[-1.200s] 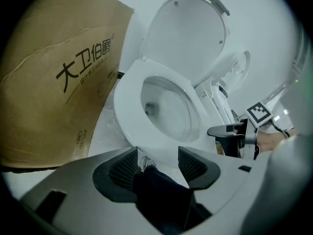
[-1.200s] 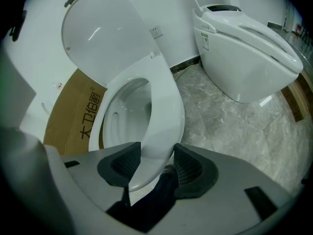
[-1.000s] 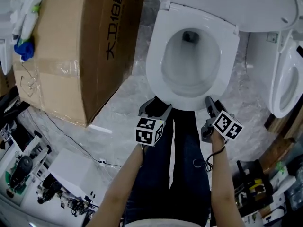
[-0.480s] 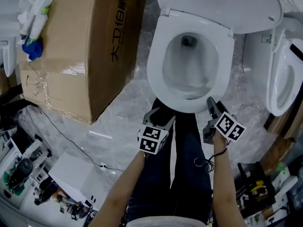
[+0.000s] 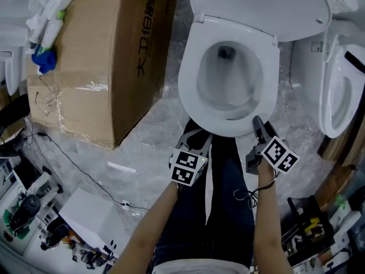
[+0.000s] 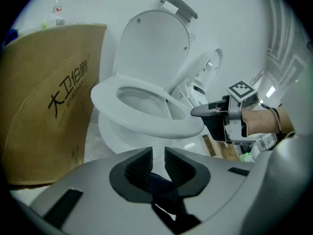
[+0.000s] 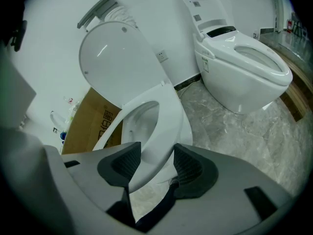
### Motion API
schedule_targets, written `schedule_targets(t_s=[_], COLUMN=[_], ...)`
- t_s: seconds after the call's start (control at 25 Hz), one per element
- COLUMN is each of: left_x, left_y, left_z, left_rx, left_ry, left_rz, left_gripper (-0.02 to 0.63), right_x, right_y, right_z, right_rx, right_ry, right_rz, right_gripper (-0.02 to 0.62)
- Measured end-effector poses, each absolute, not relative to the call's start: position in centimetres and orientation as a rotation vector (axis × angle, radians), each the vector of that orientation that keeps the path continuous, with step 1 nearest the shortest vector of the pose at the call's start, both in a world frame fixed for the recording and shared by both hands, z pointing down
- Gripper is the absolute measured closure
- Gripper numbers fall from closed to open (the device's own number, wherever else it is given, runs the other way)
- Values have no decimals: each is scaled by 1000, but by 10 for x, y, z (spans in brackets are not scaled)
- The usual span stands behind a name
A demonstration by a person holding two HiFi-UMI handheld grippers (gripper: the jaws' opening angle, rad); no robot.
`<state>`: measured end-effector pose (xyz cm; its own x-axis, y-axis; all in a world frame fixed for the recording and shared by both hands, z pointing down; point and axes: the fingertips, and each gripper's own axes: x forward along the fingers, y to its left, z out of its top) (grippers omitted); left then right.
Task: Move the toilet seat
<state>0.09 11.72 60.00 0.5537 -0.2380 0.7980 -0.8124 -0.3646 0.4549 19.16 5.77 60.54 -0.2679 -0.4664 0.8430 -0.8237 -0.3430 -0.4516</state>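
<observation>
- The person's forearms and dark trousers (image 5: 223,204) fill the lower middle of the head view, with both grippers held at the front of the toilet.
- Left gripper (image 6: 158,156): fingers released and holding nothing. They have just been closing and now stand close together with a narrow gap. Only dark trouser cloth shows behind that gap.
- The left gripper sits just below the seat's front edge, left of centre in the head view, and is apart from the seat.
- Right gripper (image 7: 157,163): fingers grasping the front rim of the toilet seat (image 5: 187,84). The white rim runs between the two ribbed pads.
- In the left gripper view, one finger of the right gripper lies over the right end of the seat's front edge.
- The seat is at upper centre of the head view, over the bowl (image 6: 120,133). Its front edge is raised a little off the bowl's rim and its back is at the hinge.
- Lid (image 5: 256,4): standing open behind the seat, at the top of the frame.
- Cardboard box (image 5: 97,56): on the marbled floor (image 5: 149,131) at upper left, just beside the toilet, with dark print on its side.
- Second toilet (image 5: 336,90): at the right edge, apart from the first.
</observation>
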Motion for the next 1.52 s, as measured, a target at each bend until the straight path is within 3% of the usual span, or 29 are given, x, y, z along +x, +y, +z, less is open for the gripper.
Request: schedule_targets(t_s=[0.16, 1.52], left_x=[8, 16], left_y=[113, 41], left_z=[592, 511], left_rx=[1972, 2172], left_ry=[-858, -1011], left_rz=[857, 715], left_gripper=[571, 592], right_x=[192, 200], right_y=[56, 16], right_z=[598, 531], right_rx=[1699, 1883], right_ry=[-1579, -1622], right_rz=[1643, 1611], right_gripper=[374, 364])
